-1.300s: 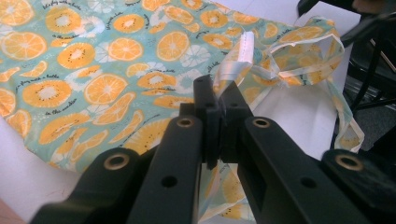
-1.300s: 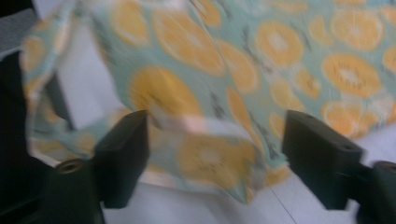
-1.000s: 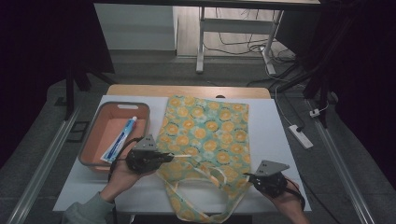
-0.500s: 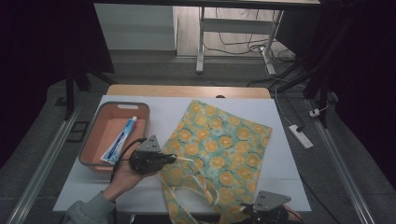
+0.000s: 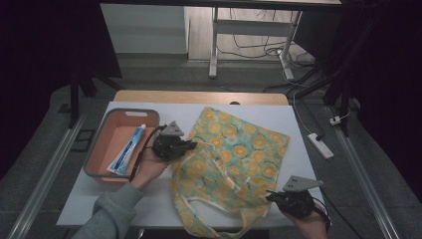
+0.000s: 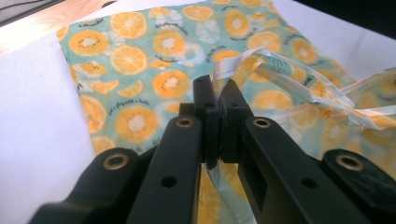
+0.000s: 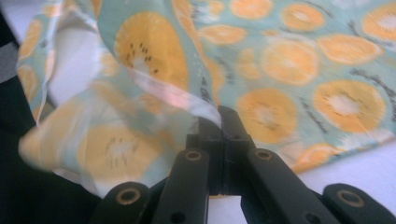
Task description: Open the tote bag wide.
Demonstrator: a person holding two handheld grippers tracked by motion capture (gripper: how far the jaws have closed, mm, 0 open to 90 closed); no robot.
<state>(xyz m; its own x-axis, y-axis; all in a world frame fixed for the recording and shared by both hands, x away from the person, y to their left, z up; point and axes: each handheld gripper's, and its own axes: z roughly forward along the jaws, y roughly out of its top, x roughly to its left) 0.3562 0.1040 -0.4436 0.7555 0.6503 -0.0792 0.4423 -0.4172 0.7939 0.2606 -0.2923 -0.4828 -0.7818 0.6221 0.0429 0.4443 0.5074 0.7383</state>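
Note:
A cloth tote bag [image 5: 234, 154] printed with orange and kiwi slices lies on the white table, skewed, its mouth toward the person. My left gripper [image 5: 191, 146] is shut on the bag's upper rim at its left corner; in the left gripper view the jaws pinch the pale hem [image 6: 223, 70] of the bag [image 6: 140, 60]. My right gripper [image 5: 272, 197] is shut on the bag's rim near the table's front right; the right gripper view shows cloth [image 7: 154, 93] lifted and folded over from the closed jaws.
An orange tray [image 5: 107, 149] with a grey rim stands at the left of the table and holds a blue-and-white toothpaste tube [image 5: 128, 149]. A white power strip [image 5: 320, 145] lies on the floor to the right. The table's front edge is just below the right hand.
The bag has swung clockwise and shifted right. The left gripper moved up and away with its corner; the right gripper dropped toward the front edge, then came back up slightly.

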